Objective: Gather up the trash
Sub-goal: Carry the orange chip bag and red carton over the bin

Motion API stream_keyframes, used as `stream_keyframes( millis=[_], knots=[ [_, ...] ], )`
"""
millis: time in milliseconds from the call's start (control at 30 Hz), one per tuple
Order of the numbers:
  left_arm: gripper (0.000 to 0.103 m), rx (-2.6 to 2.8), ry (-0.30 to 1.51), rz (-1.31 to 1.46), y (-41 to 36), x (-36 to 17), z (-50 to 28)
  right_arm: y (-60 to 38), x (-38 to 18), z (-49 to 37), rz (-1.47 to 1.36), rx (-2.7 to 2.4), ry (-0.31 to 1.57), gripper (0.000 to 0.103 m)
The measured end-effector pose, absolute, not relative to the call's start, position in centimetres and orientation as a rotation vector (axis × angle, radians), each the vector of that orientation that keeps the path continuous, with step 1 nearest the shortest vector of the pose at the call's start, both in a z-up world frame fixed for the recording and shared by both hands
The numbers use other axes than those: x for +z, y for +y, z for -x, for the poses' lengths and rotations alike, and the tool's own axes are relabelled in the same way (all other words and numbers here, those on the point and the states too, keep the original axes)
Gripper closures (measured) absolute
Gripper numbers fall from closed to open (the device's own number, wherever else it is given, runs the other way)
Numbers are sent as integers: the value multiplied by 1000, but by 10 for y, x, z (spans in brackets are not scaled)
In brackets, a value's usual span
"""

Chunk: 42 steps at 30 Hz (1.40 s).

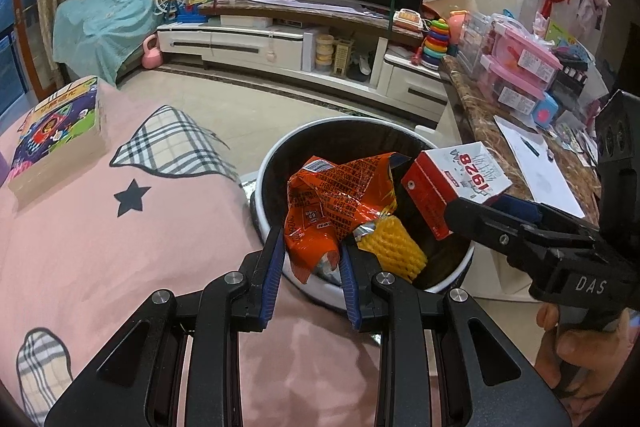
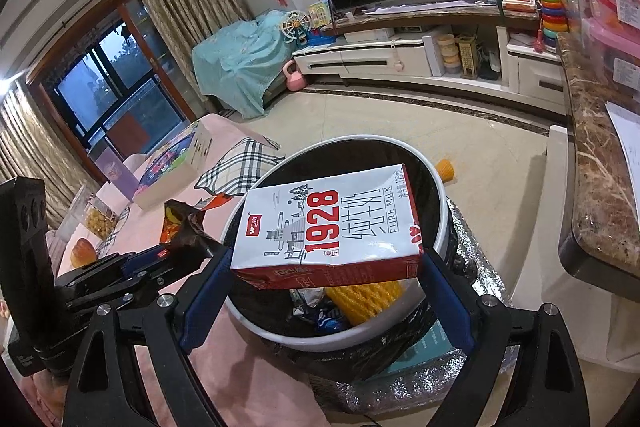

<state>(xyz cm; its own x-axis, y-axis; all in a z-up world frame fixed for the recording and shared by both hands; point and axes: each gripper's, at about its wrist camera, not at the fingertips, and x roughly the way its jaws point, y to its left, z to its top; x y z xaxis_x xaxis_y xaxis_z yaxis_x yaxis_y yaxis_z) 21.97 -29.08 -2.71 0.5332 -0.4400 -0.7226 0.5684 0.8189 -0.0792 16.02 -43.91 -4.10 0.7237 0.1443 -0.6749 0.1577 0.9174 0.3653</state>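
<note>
the left gripper [image 1: 312,259] is tipped down over the trash bin [image 1: 276,155], and an orange snack wrapper [image 1: 336,203] is pinched between its narrow jaws. the right gripper [image 2: 326,267] is tipped down too, and a 1928 milk carton [image 2: 328,227] is squeezed between its wide jaws above the bin.

Wrapper [image 1: 332,203] and milk carton [image 2: 328,227] above the bin [image 2: 440,227] (carton rightward).

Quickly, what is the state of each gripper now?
Left gripper: closed on the crumpled orange snack wrapper.
Right gripper: jaws wide, closed on the white-and-red milk carton.
</note>
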Motion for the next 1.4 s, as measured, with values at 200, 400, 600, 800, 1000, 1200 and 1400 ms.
stream_keyframes(
  millis=[200,400,600,800,1000,1200,1400],
  knots=[
    [78,-608,814,-176,-297,-28,-226,-442,-41,-163,-409,-7,776,11],
    [78,-612,824,-183,-303,-32,-229,-444,-43,-169,-398,-2,789,11],
    [78,-611,833,-186,-305,-35,-232,-446,-45,-174,-395,1,798,11],
    [77,-611,842,-185,-307,-37,-235,-447,-46,-177,-389,7,807,11],
    [77,-607,847,-182,-308,-39,-236,-446,-47,-179,-382,12,814,11],
    [77,-606,852,-181,-307,-40,-238,-445,-48,-181,-378,14,821,11],
    [76,-605,853,-181,-307,-40,-238,-445,-48,-181,-378,14,824,11]
  ],
)
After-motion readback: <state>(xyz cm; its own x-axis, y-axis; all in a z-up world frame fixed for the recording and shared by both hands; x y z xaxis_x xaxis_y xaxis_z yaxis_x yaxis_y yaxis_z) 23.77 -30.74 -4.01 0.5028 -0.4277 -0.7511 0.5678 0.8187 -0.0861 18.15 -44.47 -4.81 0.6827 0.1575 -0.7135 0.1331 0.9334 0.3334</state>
